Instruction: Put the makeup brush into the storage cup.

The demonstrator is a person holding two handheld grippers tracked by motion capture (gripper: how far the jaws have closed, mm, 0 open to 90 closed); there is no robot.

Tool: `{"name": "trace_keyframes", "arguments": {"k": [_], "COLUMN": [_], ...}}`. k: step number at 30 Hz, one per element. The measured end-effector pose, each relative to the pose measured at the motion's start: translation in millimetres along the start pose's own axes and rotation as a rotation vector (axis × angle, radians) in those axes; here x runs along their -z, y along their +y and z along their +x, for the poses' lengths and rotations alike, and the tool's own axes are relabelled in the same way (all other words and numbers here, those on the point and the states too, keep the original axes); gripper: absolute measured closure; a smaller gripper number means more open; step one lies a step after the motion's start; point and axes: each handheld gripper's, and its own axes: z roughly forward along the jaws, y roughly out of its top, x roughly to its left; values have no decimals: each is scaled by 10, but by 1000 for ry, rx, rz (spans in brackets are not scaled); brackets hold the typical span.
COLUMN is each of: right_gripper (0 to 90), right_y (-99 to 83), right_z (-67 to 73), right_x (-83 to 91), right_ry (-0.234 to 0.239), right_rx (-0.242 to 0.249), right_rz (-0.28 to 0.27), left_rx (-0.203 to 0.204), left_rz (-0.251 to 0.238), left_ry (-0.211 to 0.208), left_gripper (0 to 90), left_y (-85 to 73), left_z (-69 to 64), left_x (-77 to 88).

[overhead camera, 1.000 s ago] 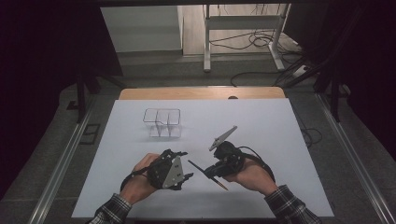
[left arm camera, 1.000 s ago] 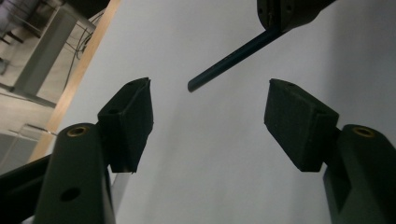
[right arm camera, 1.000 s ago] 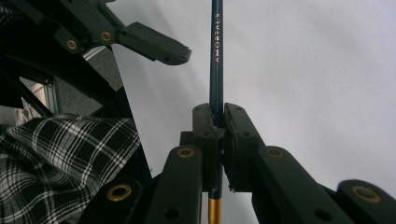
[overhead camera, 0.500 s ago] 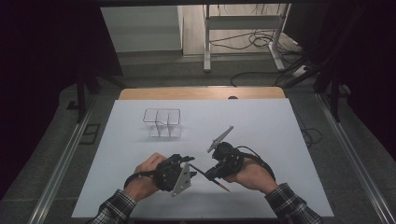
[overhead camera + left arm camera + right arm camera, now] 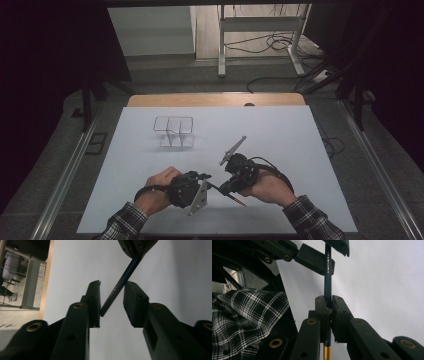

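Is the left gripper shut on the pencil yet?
Not yet: left gripper jaws, just closing, flank the pencil with gaps showing.

Pencil between tools, holder behind.

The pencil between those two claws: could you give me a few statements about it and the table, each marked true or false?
1. The right claw is shut on the pencil. True.
2. The left claw has clamped the pencil. False: its jaws have just been closing, with the pencil between them and a gap still at one side.
3. A clear holder stands on the table beyond the hands. True.
4. The pencil stands in the holder. False: it is in the right claw, near the table's front edge.
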Motion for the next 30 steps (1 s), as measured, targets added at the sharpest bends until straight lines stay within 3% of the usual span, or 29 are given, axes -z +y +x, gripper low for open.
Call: {"name": "trace_keyframes", "arguments": {"k": [6, 9, 12, 19, 20, 22, 23, 27, 30], "right_gripper": [830, 803, 786, 714, 700, 674, 663, 606, 568], "right_y": [-9, -12, -21, -35, -42, -63, -76, -138, -191], "right_z": [-14, -26, -55, -38, -39, -48, -52, -80, -94], "right_x": [0, 5, 12, 45, 62, 104, 126, 195, 236], "right_ry": [-1, -16, -24, -64, -73, -81, -87, -103, -115], "right_rx": [12, 13, 21, 38, 40, 38, 34, 22, 16], "right_rz": [-3, -1, -8, -45, -54, -77, -87, -119, -147], "left_rx": [-51, -92, -87, -20, -3, 68, 40, 111, 139], "left_rz": [41, 55, 60, 60, 54, 32, 60, 52, 54], "left_ry": [-29, -69, -79, -120, -121, -124, -127, -143, -150], "left_gripper": [775, 840, 861, 861, 861, 861, 861, 861, 861], "left_y": [-13, -9, 0, -44, -52, -82, -91, -137, -159], "left_z": [-19, -62, -77, -108, -114, -134, -103, -87, -80], "left_x": [-23, -42, -44, -39, -37, -32, -6, 26, 44]}}
